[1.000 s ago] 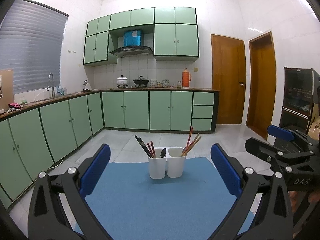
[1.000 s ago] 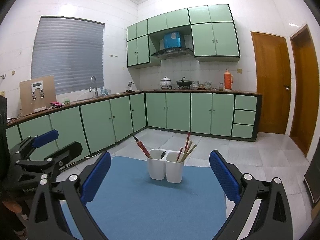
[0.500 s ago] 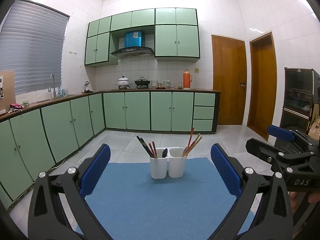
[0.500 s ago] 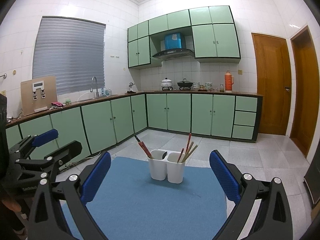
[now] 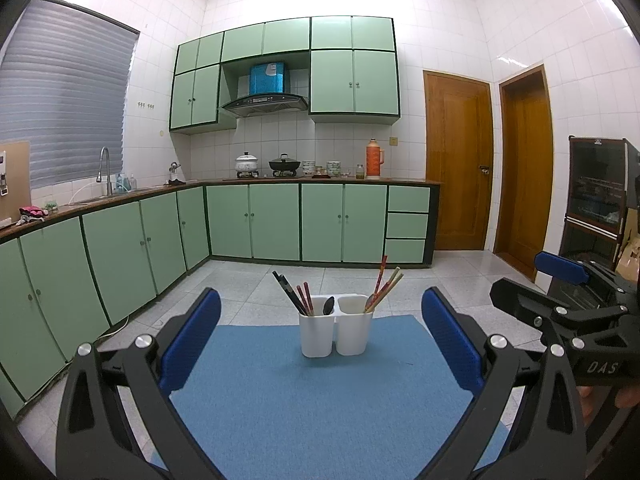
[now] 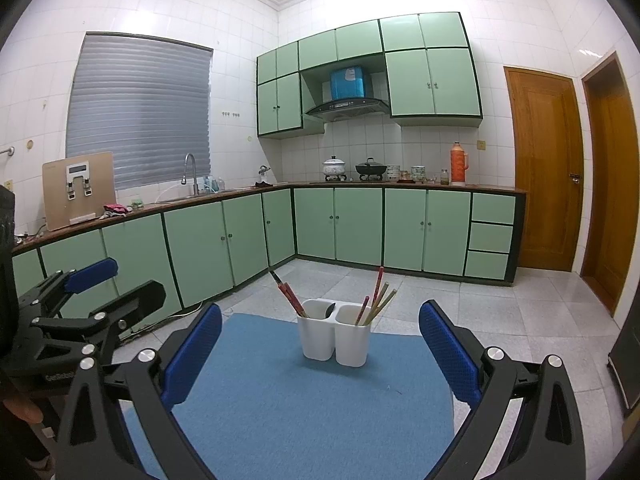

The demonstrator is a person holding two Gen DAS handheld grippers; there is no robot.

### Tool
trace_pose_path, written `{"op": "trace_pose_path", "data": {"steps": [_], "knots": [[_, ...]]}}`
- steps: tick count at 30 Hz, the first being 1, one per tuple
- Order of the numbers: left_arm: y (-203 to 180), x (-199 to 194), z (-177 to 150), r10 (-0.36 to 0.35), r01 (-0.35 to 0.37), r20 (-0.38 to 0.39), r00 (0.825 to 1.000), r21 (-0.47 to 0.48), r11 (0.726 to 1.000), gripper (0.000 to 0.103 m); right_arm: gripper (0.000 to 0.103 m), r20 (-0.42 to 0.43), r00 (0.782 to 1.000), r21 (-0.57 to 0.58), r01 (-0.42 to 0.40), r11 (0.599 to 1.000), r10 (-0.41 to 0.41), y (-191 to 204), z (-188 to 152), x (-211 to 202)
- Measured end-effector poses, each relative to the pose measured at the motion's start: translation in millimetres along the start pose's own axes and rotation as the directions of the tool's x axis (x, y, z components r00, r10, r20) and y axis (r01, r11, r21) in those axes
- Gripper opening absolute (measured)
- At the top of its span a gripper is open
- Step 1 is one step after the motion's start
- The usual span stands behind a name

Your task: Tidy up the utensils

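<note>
A white two-compartment utensil holder [image 5: 335, 330] stands near the far edge of a blue mat [image 5: 320, 400]; it also shows in the right wrist view [image 6: 335, 338]. Its left cup holds dark and red chopsticks [image 5: 294, 294] and a black spoon [image 5: 328, 305]. Its right cup holds red and pale chopsticks [image 5: 382, 288]. My left gripper [image 5: 320, 344] is open and empty, well short of the holder. My right gripper [image 6: 320, 346] is open and empty too, beside the left one, and it shows at the right in the left wrist view [image 5: 560, 292].
The mat covers a small table [image 6: 450, 400] with tiled floor [image 5: 460, 276] beyond it. Green cabinets [image 5: 280, 220] line the back and left walls. Wooden doors [image 5: 460, 164] and a dark cabinet [image 5: 596, 196] stand at the right.
Both views have tilted slightly upward, so the holder sits a little lower in the frames. Both grippers stay open and empty.
</note>
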State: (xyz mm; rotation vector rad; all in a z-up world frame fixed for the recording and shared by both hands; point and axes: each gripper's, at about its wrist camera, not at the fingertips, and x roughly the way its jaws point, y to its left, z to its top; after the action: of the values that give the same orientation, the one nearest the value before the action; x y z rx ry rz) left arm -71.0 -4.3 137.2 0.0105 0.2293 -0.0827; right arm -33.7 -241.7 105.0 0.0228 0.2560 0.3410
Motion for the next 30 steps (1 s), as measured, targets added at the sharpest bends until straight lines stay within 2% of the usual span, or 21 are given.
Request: {"op": "trace_pose_path", "data": {"steps": [30], "knots": [[0.6, -0.9, -1.1, 0.003, -0.003, 0.000, 1.000, -0.004, 1.000, 0.097, 0.097, 0.000, 1.000, -0.001, -0.002, 1.000, 0.002, 3.4, -0.6, 0.0]]}}
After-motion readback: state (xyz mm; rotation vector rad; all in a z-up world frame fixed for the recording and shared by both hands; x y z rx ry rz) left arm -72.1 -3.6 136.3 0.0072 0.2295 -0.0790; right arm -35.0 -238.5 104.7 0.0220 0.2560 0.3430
